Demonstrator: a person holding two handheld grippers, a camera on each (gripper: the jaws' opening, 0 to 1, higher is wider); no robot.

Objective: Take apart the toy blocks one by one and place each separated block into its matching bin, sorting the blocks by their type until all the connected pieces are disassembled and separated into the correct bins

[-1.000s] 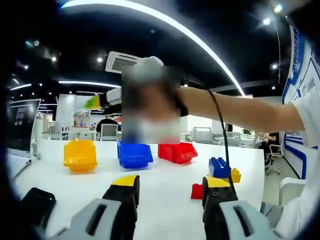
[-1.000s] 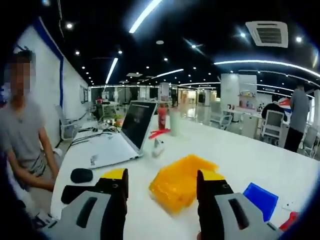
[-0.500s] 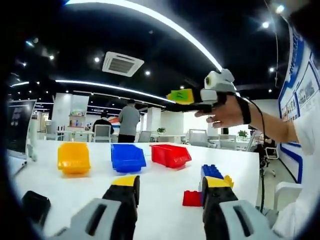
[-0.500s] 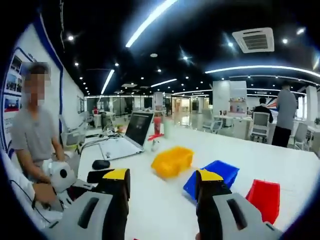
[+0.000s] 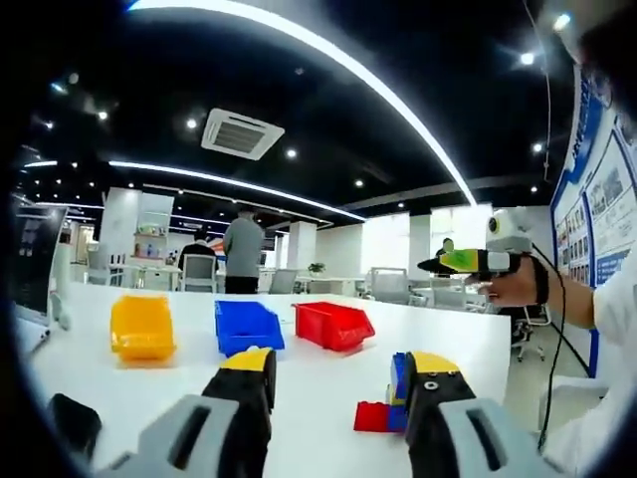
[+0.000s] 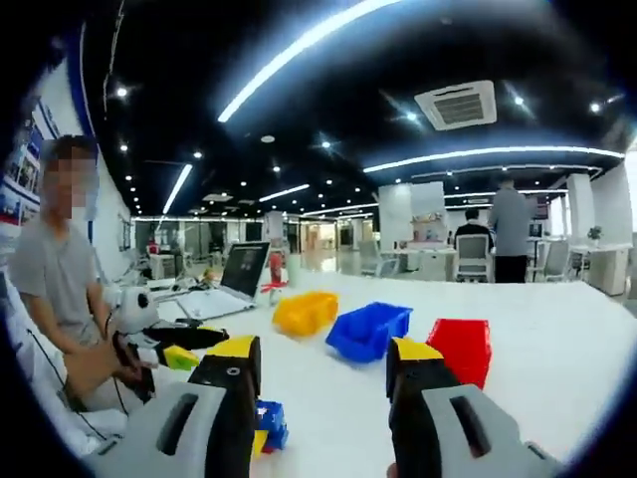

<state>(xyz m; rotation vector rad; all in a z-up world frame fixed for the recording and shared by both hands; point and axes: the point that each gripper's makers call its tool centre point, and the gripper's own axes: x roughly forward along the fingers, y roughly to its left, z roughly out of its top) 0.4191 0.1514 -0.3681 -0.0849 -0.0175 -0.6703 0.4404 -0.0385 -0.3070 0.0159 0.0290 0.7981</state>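
Three plastic bins, yellow [image 5: 142, 328], blue [image 5: 247, 326], red [image 5: 333, 324], line the white worktop's [image 5: 309, 383] far edge for sorting; both grippers, left [image 5: 338, 393] and right [image 6: 323, 383], gape empty above the clustered blocks [image 5: 386, 406].

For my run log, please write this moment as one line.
left gripper: open, empty | right gripper: open, empty | blocks: joined, on table | bins: yellow, blue, red

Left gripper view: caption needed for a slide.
Open left gripper faces yellow bin, blue bin, red bin and joined blocks.
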